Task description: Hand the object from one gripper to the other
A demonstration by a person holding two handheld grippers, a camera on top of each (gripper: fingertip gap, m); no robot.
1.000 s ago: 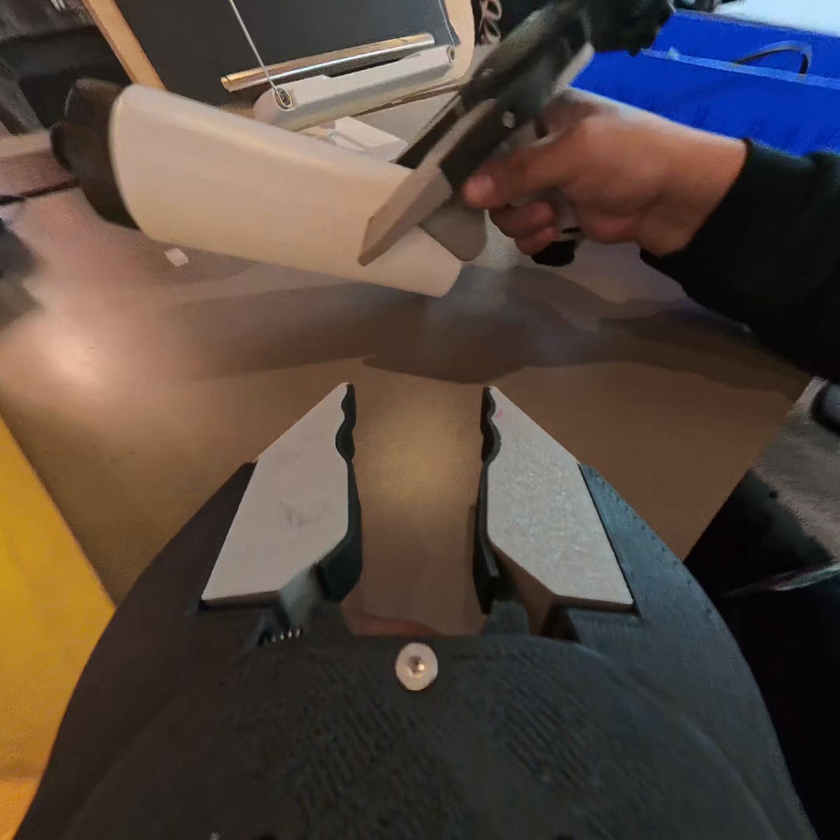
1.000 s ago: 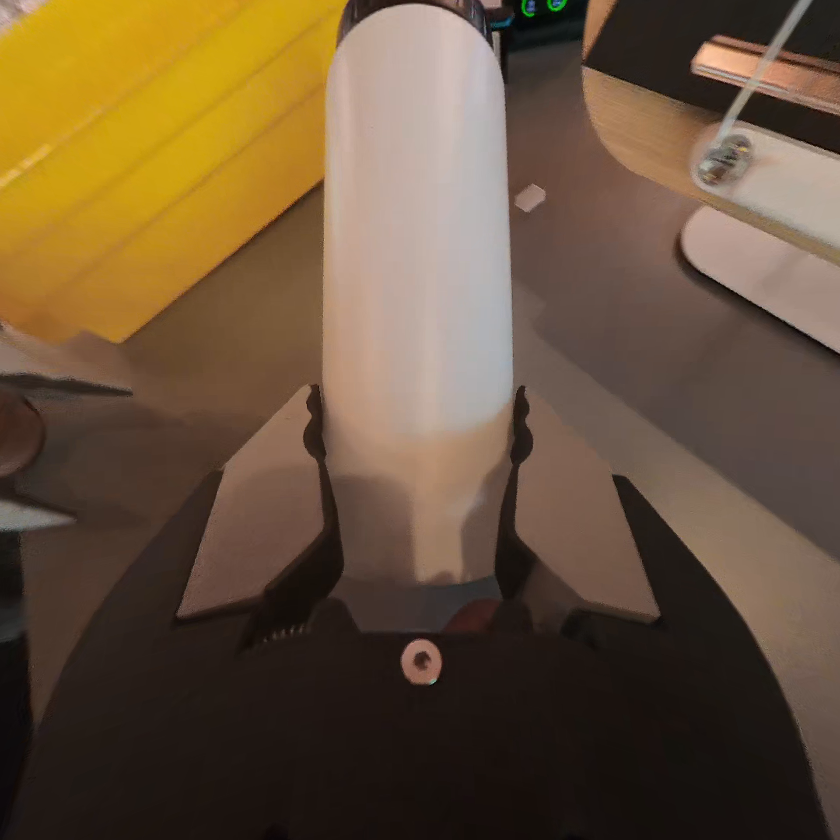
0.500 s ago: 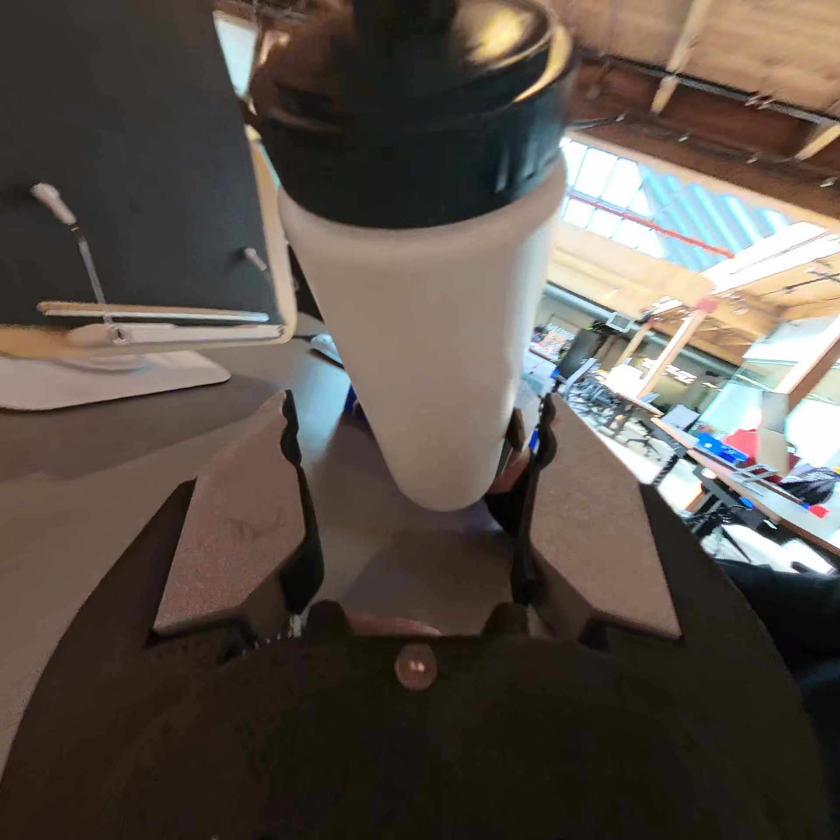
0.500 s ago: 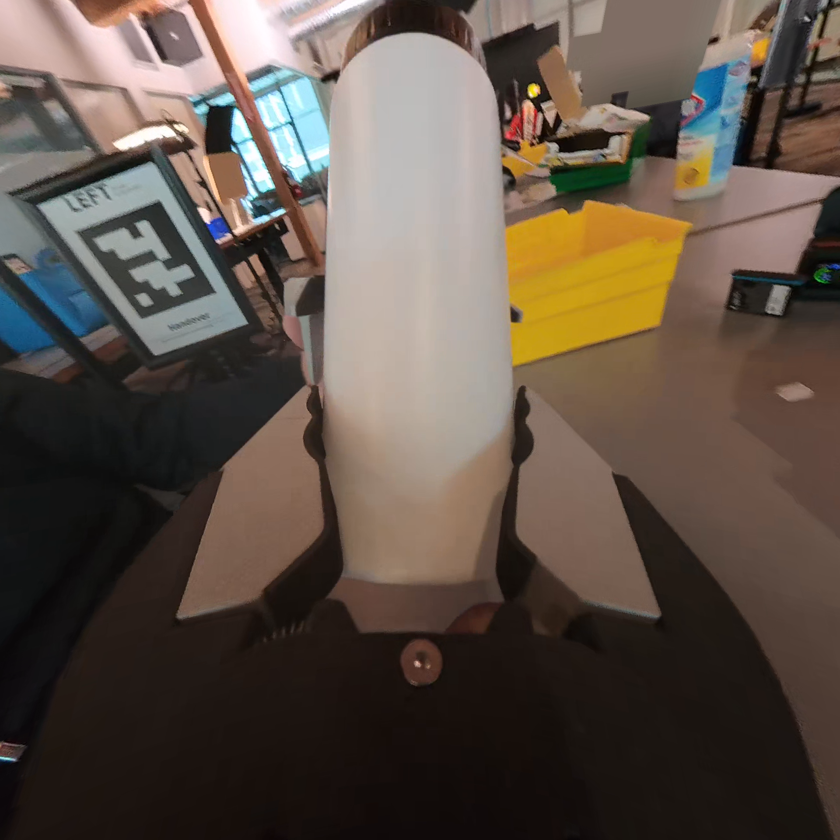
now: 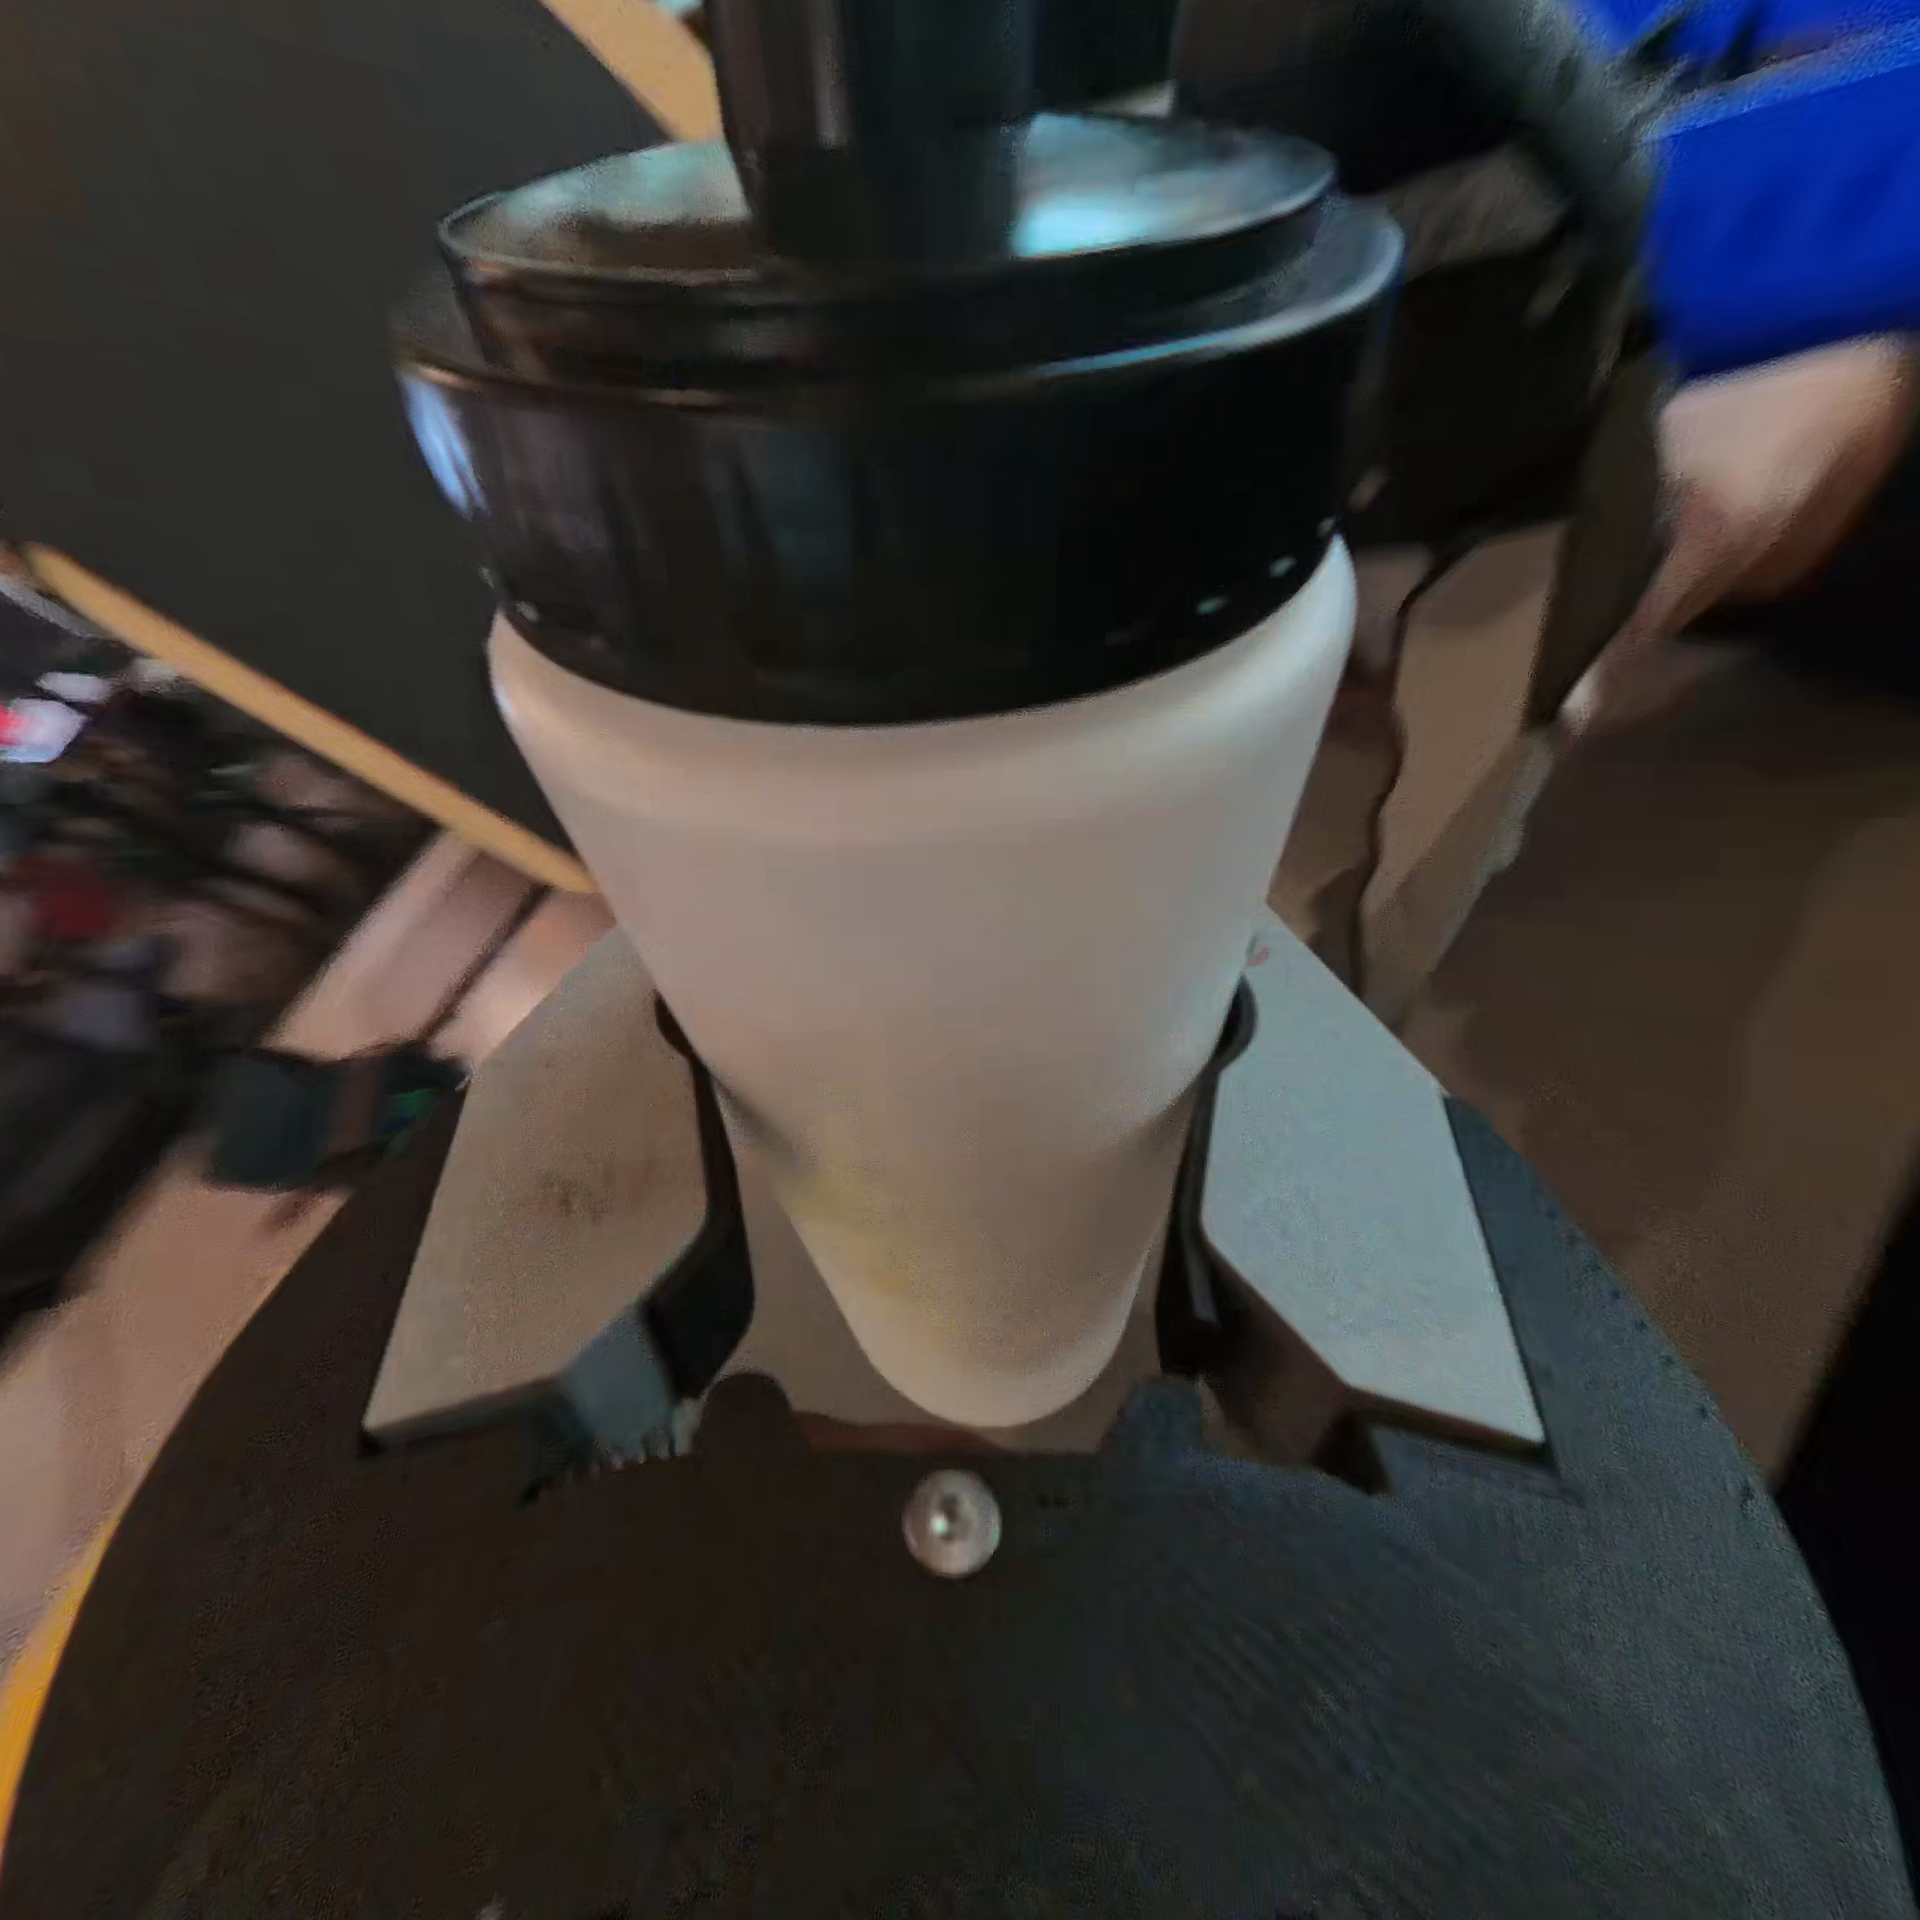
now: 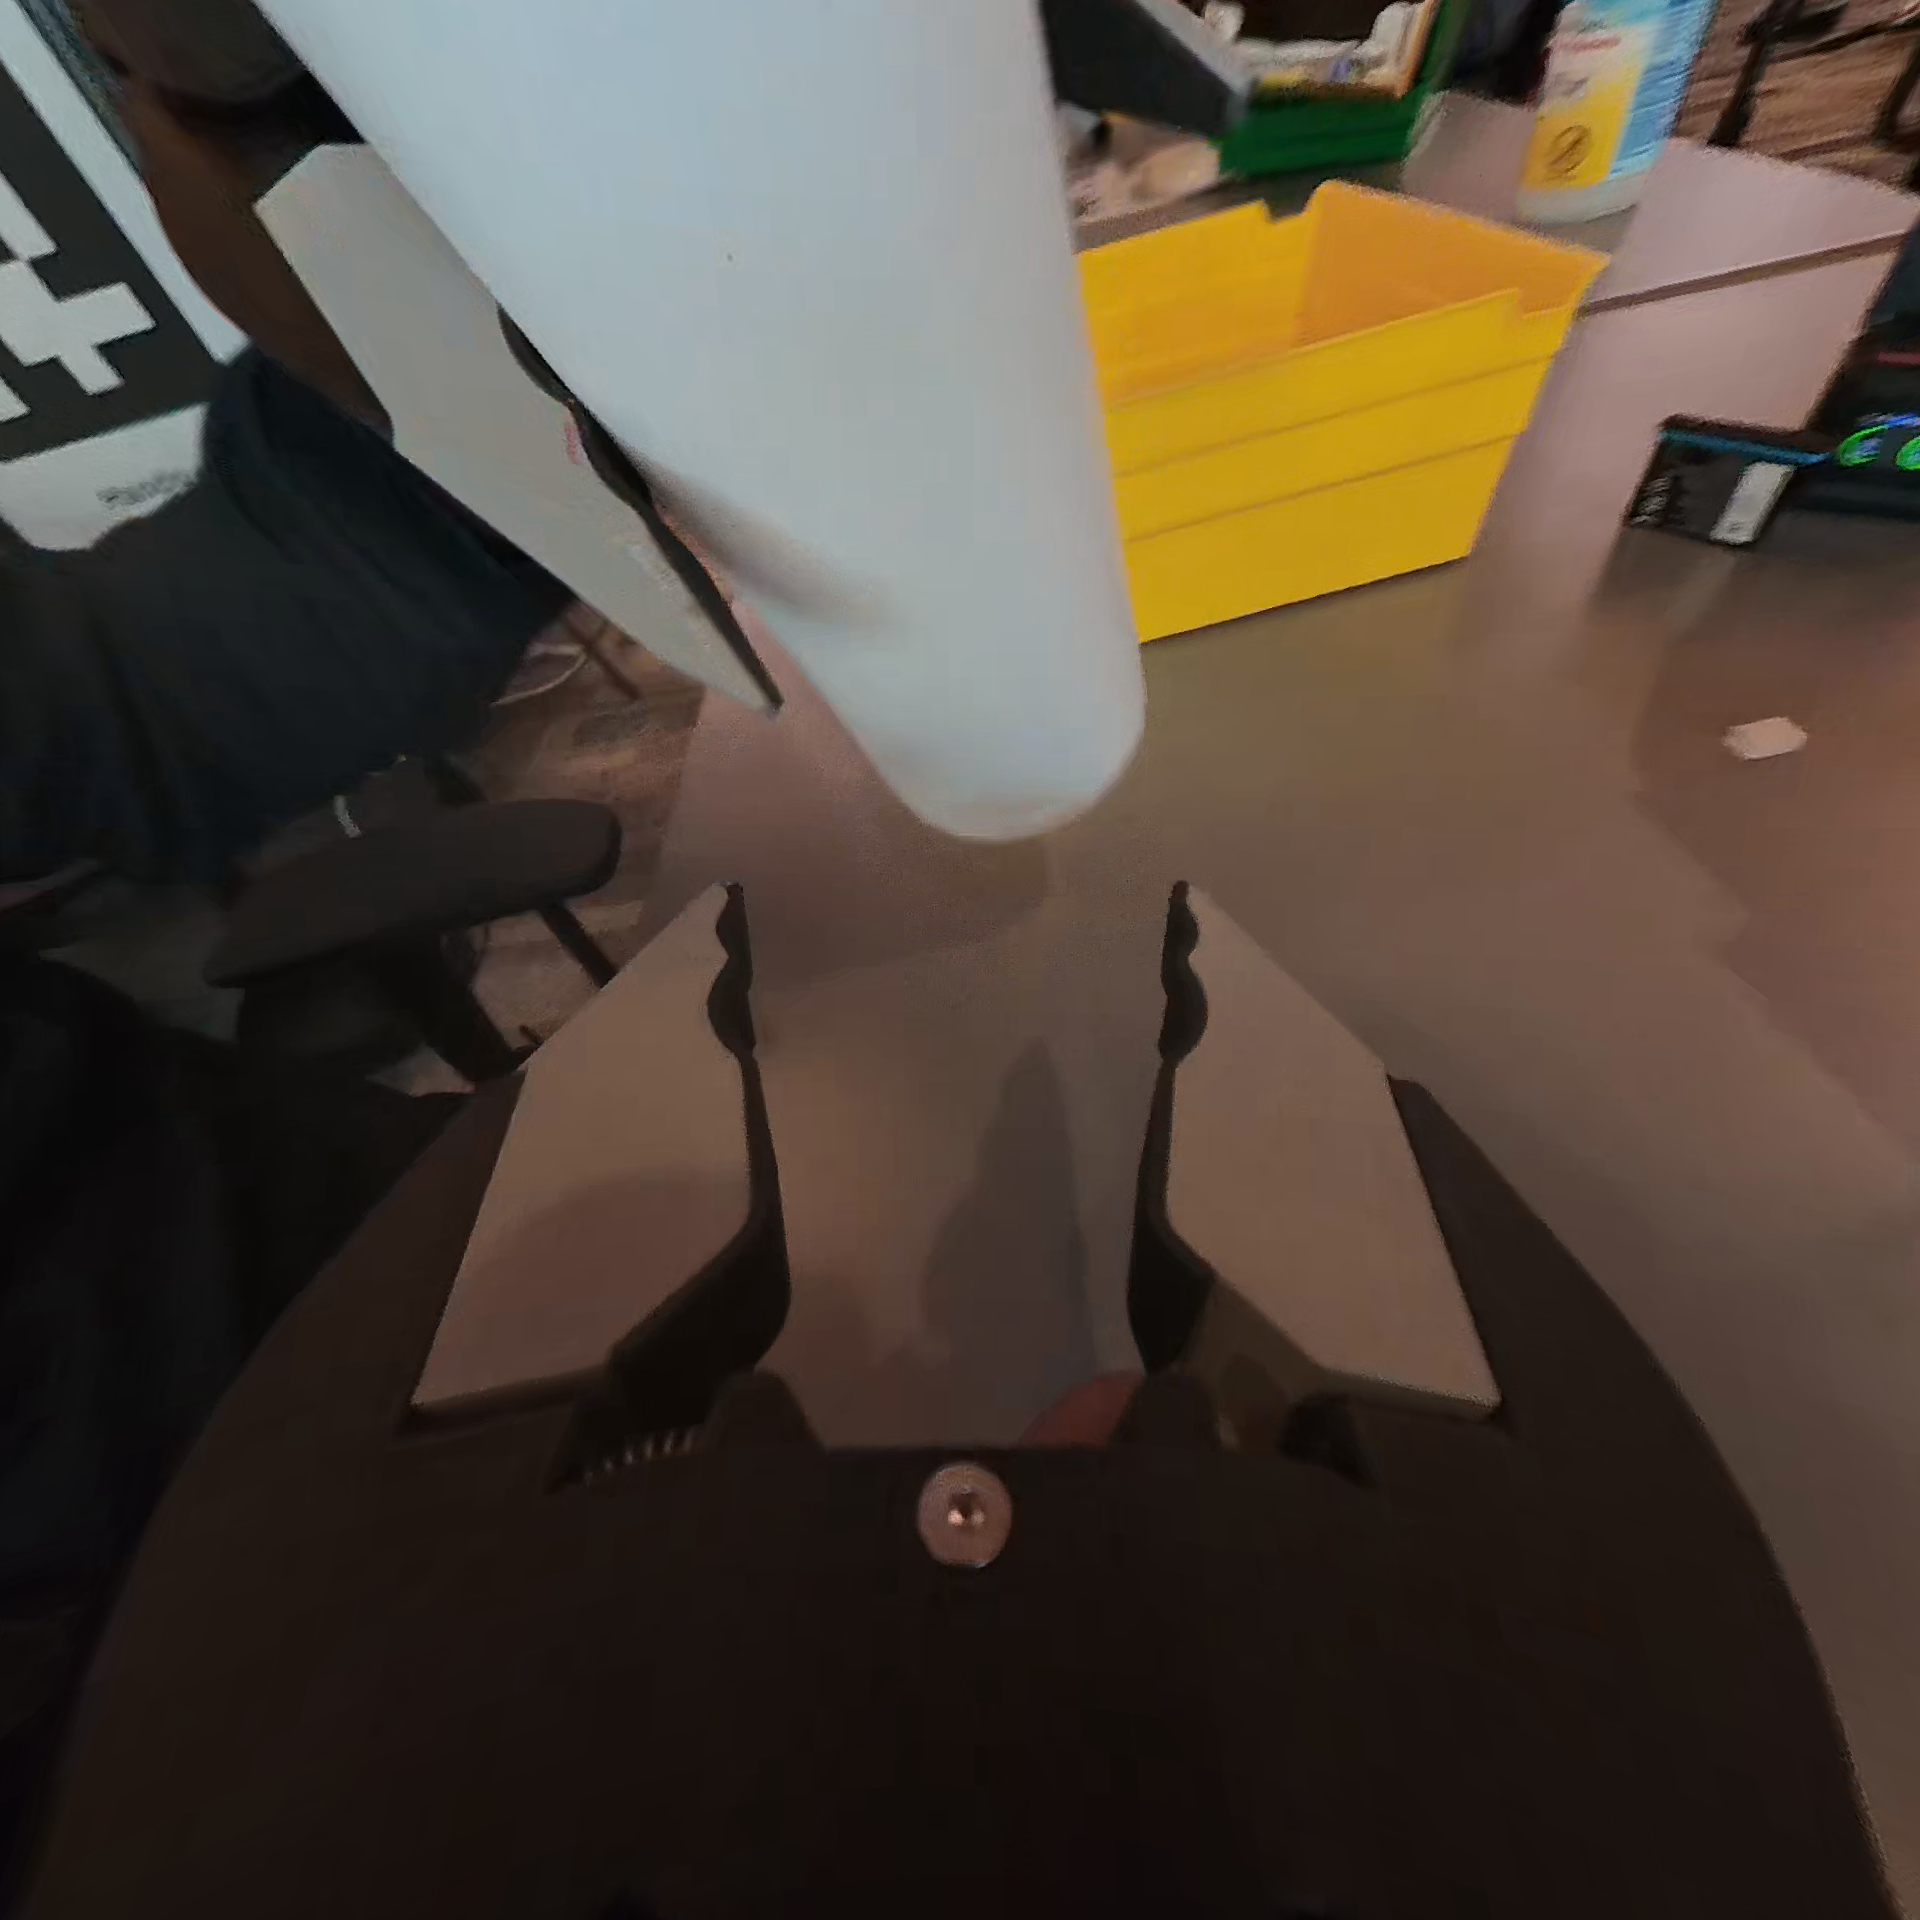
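A white bottle (image 5: pixel 935 883) with a black lid (image 5: pixel 894 499) sits between the fingers of my left gripper (image 5: pixel 954 1003), which is shut on its lower body. In the right wrist view the bottle (image 6: pixel 790 364) hangs tilted above and beyond my right gripper (image 6: pixel 956 894), with one left finger (image 6: pixel 468 395) pressed against its side. My right gripper is open and empty, a short way below the bottle's base. A hand (image 5: pixel 1766 499) shows blurred behind the bottle in the left wrist view.
A yellow bin (image 6: pixel 1320 416) stands on the grey table (image 6: pixel 1455 883) behind the bottle. A small black device (image 6: pixel 1714 488) lies at the right. A board with a black-and-white marker (image 6: pixel 62 312) and a dark chair (image 6: pixel 416 883) are at the left. The small black device (image 6: pixel 1714 488) is about equally far from each gripper, around 35 cm.
My left gripper has closed on the bottle. My right gripper has opened, let go of the bottle and drawn back from its base.
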